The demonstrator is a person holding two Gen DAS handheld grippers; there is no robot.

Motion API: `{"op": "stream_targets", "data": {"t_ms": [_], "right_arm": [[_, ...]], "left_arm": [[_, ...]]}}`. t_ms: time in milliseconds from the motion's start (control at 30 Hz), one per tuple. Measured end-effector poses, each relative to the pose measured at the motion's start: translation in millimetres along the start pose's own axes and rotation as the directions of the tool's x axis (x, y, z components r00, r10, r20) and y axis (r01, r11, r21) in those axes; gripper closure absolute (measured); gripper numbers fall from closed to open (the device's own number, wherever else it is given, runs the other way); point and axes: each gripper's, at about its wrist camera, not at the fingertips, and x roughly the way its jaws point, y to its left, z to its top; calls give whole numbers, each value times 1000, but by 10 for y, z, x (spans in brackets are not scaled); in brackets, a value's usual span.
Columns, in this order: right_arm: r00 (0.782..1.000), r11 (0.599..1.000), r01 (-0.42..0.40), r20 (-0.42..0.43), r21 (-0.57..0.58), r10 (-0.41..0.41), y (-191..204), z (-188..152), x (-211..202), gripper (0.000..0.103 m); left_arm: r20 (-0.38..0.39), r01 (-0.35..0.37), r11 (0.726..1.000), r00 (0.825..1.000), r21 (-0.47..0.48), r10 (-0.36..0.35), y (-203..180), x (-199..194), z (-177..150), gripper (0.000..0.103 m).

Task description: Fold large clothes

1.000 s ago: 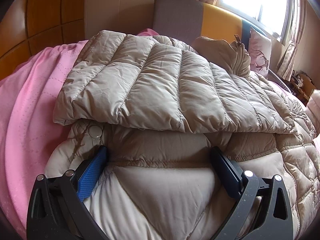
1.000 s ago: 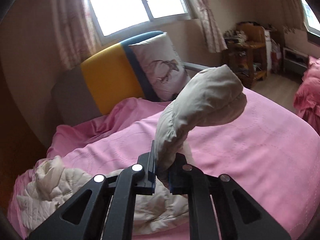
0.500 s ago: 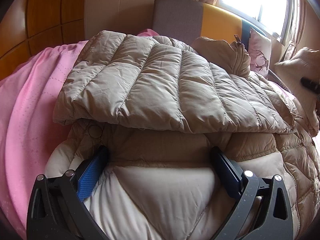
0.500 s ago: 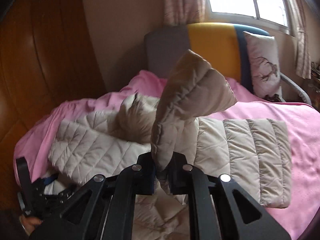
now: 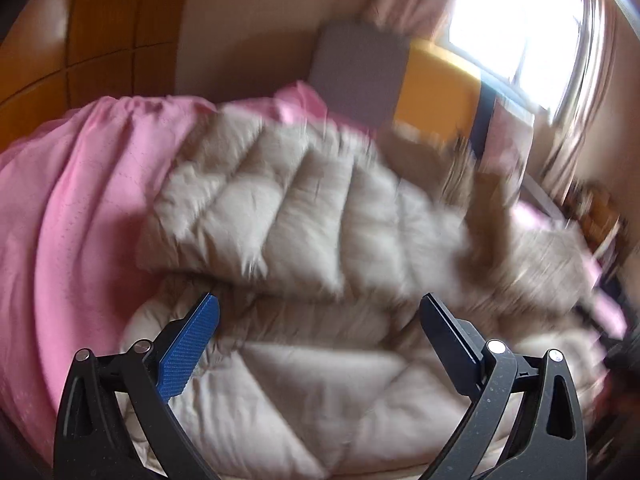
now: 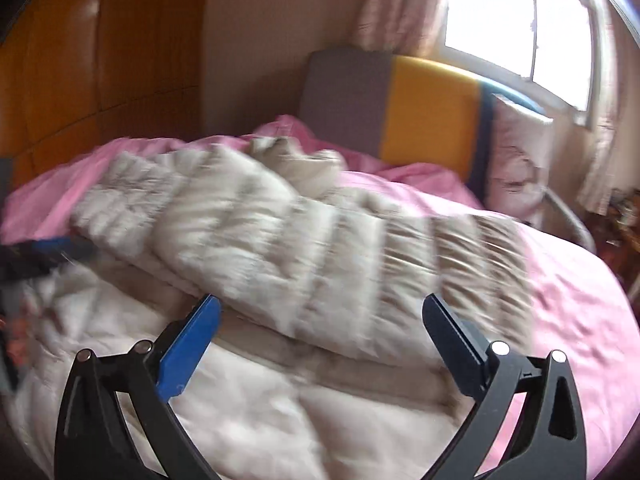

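A beige quilted down jacket (image 5: 312, 216) lies folded on the pink bedspread (image 5: 72, 220), its pale lining facing me in front. My left gripper (image 5: 320, 300) hovers just above the lining, wide open with nothing pinched. In the right wrist view the jacket (image 6: 280, 232) has a quilted sleeve laid across its body. My right gripper (image 6: 321, 302) is above its near edge. Its jaws are opening and stand wide, and the fabric lies below them, gripped by neither pad. The left gripper (image 6: 44, 252) shows blurred at that view's left edge.
A grey and yellow headboard (image 6: 400, 116) stands at the back, with a printed pillow (image 6: 516, 160) beside it under the window. Wooden wardrobe panels (image 6: 100, 60) rise on the left. Bare pink bedspread (image 6: 560, 300) stretches to the right of the jacket.
The right gripper swung left across the bed with the sleeve, laid it over the jacket and let go; its jaws went from shut to wide. The left gripper lifted off the lining.
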Motion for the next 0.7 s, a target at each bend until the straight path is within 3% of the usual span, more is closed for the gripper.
{"op": "stream_targets", "data": {"t_ms": [67, 133, 233, 333, 367, 400, 467, 533, 567, 633, 700], "right_arm": [[998, 994, 59, -8, 91, -59, -202, -122, -10, 2], [996, 976, 93, -11, 196, -93, -365, -229, 7, 2], [993, 939, 115, -23, 324, -114, -554, -352, 68, 2], [995, 913, 102, -41, 396, -94, -751, -445, 109, 2], [996, 906, 90, -38, 414, -81, -790, -473, 111, 2], [997, 899, 73, -37, 431, -63, -828, -499, 123, 2], [999, 882, 48, -35, 469, -36, -977, -534, 93, 2], [1000, 863, 25, -27, 504, -13, -1083, -550, 69, 2], [1000, 855, 14, -21, 518, -4, -1122, -570, 60, 2], [1000, 850, 8, -10, 527, -3, -1198, -610, -31, 2], [1000, 855, 12, -10, 519, -8, -1136, -585, -40, 2]], "left_arm": [[37, 62, 997, 998, -54, -60, -102, -125, 177, 4], [36, 122, 991, 992, -49, -120, -299, -111, 336, 4], [-24, 173, 985, 985, -3, -173, -682, 146, 502, 4], [-108, 178, 983, 979, 50, -172, -999, 538, 537, 4], [-138, 171, 984, 977, 52, -163, -1074, 676, 526, 14], [-169, 182, 982, 970, 47, -172, -1124, 779, 510, 46], [-264, 223, 975, 941, 17, -211, -1193, 939, 493, 88], [-242, 256, 967, 938, -3, -249, -1172, 861, 536, 93], [-206, 257, 966, 946, 4, -251, -1136, 752, 585, 93], [-160, 229, 973, 961, -1, -226, -998, 603, 663, 95], [-162, 197, 980, 967, -15, -196, -826, 573, 678, 95]]}}
